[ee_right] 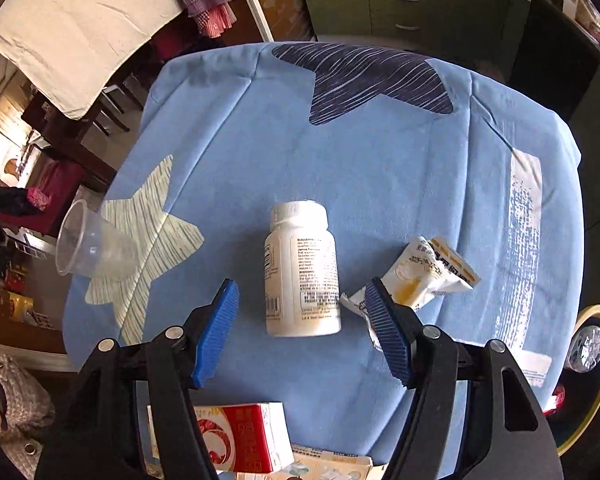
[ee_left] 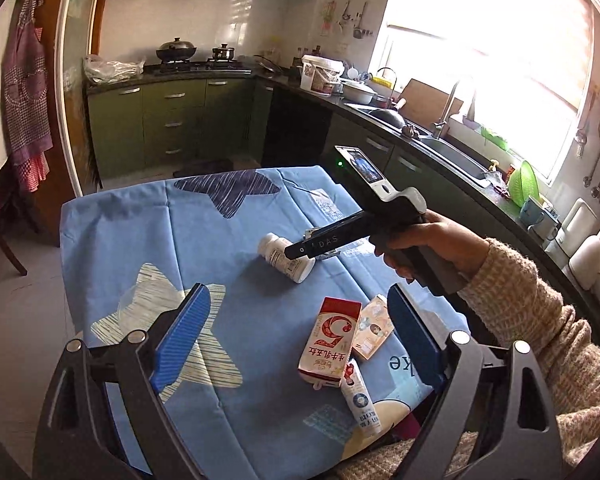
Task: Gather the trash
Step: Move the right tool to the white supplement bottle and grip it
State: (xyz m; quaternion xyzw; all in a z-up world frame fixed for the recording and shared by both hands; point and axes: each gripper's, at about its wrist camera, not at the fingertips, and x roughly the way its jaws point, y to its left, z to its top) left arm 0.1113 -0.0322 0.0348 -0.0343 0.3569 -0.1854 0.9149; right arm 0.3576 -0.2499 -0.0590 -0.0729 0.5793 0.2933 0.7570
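Note:
A white pill bottle [ee_right: 302, 274] lies on its side on the blue tablecloth [ee_right: 380, 168]; it also shows in the left wrist view [ee_left: 286, 257]. My right gripper [ee_right: 302, 324] is open just above it, fingers on either side of its base. A crumpled white and yellow wrapper [ee_right: 428, 274] lies beside the right finger. A clear plastic cup [ee_right: 92, 246] lies tipped at the table's left edge. My left gripper [ee_left: 298, 336] is open above a red and white carton [ee_left: 332, 340], a small beige carton [ee_left: 374, 330] and a white tube [ee_left: 360, 400].
The right gripper's body [ee_left: 380, 216] and the hand holding it reach over the table in the left wrist view. A bin with a yellow rim [ee_right: 594, 364] stands by the table's right side. Kitchen counters and a sink [ee_left: 452, 152] run behind.

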